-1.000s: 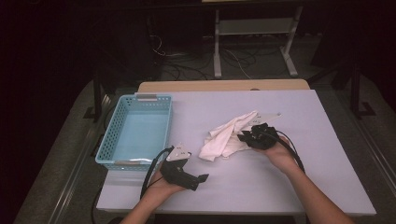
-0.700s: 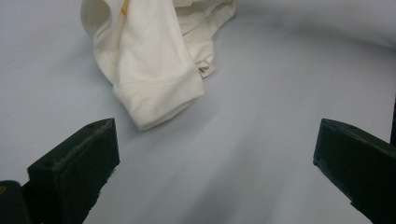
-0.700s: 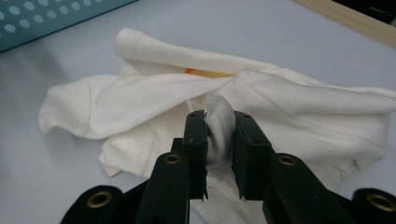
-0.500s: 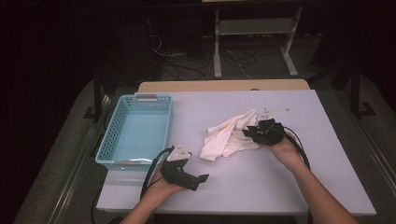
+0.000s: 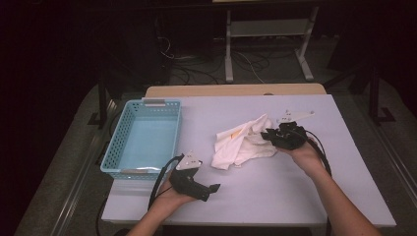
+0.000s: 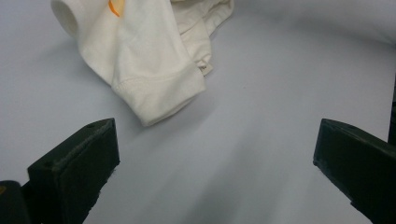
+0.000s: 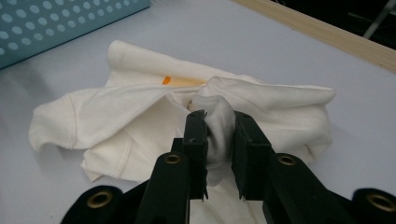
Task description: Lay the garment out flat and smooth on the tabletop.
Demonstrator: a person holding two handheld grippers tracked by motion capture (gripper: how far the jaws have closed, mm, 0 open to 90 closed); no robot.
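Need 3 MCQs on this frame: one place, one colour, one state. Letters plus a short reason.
1. Where is the basket?
A. on the table's left part
B. on the floor
C. at the table's right edge

2. What colour is the cloth?
A. red
B. off-white
C. black

3. How do the right hand-held gripper's jaws stand?
A. wide open above the basket
B. shut on nothing
C. pinched on a fold of the cloth

Answers:
1 A: it sits left of the cloth on the table.
2 B: pale fabric with a small orange mark.
3 C: the fold sits squeezed between the jaws.
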